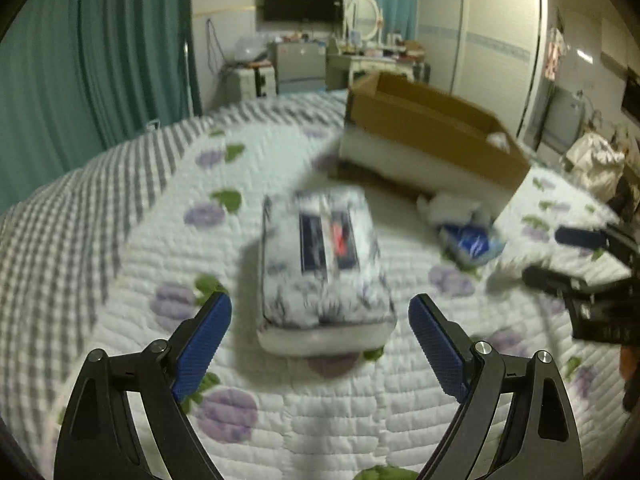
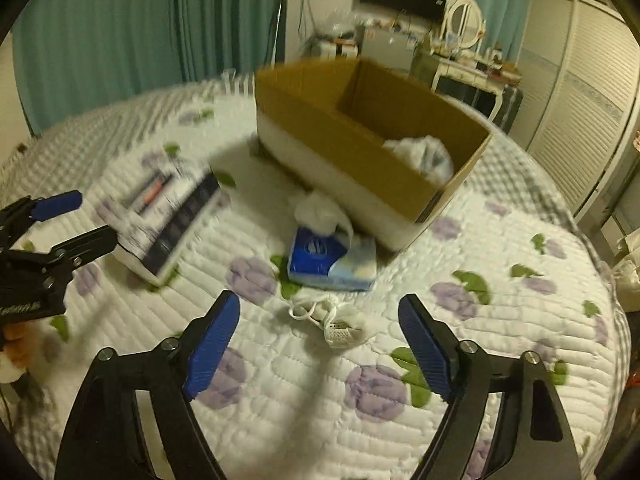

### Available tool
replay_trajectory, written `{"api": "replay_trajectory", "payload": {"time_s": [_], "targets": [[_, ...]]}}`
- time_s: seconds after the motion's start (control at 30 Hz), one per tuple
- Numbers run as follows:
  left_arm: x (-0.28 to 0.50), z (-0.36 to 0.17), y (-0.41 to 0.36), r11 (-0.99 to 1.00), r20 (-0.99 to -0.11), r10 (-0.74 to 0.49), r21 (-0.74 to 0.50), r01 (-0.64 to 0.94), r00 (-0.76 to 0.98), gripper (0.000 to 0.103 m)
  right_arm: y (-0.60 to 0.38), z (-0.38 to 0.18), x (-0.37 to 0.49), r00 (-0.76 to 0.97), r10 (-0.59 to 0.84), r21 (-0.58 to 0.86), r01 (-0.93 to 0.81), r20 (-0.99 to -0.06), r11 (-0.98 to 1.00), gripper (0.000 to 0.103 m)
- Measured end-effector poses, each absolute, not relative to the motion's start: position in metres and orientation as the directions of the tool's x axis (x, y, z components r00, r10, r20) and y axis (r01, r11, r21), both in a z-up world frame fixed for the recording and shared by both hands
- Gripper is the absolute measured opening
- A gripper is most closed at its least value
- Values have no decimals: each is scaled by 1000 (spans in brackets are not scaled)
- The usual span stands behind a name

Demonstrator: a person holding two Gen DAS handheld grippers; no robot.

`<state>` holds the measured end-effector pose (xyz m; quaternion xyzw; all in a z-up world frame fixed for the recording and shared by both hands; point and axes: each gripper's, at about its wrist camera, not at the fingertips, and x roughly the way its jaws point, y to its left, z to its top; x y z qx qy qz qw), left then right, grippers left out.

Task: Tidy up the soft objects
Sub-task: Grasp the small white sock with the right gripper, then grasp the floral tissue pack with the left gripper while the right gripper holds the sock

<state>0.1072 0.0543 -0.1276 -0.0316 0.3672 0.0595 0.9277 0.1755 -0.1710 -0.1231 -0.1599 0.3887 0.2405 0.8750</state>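
Note:
A white patterned tissue pack (image 1: 324, 264) lies on the quilted bed just ahead of my open, empty left gripper (image 1: 320, 320); it also shows in the right wrist view (image 2: 168, 216). A blue tissue pack (image 2: 332, 256) with tissue sticking out lies beside the cardboard box (image 2: 360, 148), ahead of my open, empty right gripper (image 2: 320, 320). A small white net item (image 2: 332, 320) lies between the right fingers. A white soft bundle (image 2: 424, 156) sits inside the box. The blue pack (image 1: 472, 240) and the box (image 1: 432, 136) show in the left wrist view too.
The bed has a white quilt with purple flowers (image 2: 376, 392) and a grey checked border (image 1: 72, 208). Teal curtains (image 1: 100, 60), a dresser with mirror (image 1: 364, 20) and a wardrobe (image 1: 480, 28) stand beyond the bed. The right gripper (image 1: 580, 264) shows at the left view's right edge.

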Motion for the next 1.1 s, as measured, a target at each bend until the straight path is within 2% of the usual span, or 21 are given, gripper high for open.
{"api": "replay_trajectory", "payload": {"time_s": [0.13,0.2,0.27,0.43,0.53,0.57,0.87,1.1], "targets": [[113,-154,51,993,-729,69,-14,-115,681,92,-171,-141,194,559,291,-76,-542,-776,837,66],[117,-161,53,992,-738,82,-2,-124,670,92,-171,-145,200,554,284,-76,-538,-782,839,55],[122,-166,55,991,-746,73,-18,-130,662,92,-172,-149,204,541,288,-67,-543,-790,837,51],[129,-167,54,992,-730,66,-27,-125,681,90,-173,-153,200,539,291,-61,-542,-791,838,46],[132,-166,53,994,-713,62,-20,-109,698,89,-177,-151,197,546,296,-52,-533,-784,845,36],[132,-166,54,994,-710,61,-23,-110,702,84,-178,-149,195,549,300,-47,-530,-781,847,33],[112,-151,53,996,-677,48,-26,-89,734,80,-184,-138,172,578,328,-19,-512,-747,859,31],[85,-115,44,998,-637,9,-48,-51,771,80,-196,-108,146,623,344,-6,-489,-702,872,31]]}}
